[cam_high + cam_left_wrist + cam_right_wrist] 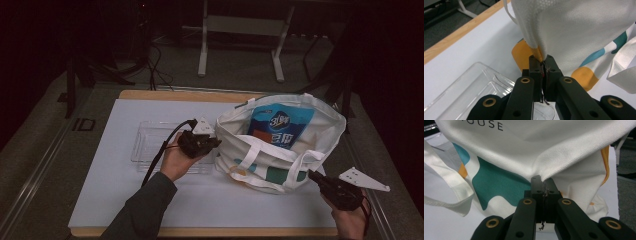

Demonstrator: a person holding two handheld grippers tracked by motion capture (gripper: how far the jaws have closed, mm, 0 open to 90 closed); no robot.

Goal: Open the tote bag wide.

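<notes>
White tabletop [125, 200] below, both the left gripper [543, 60] and right gripper [543, 182] pinch the tote bag [280, 165] (thin bites), so tugging could slip cloth free.

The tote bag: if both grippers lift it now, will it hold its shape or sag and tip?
The tote bag is probably floppy: its cloth puckers where the left gripper and right gripper pinch it. The blue package inside may weigh down the middle and shift.

Tote bag [280, 150]: white canvas, teal and orange print, two straps. Stands open on the white table [120, 200], mouth held wide; blue packet [280, 127] upright inside.
</notes>
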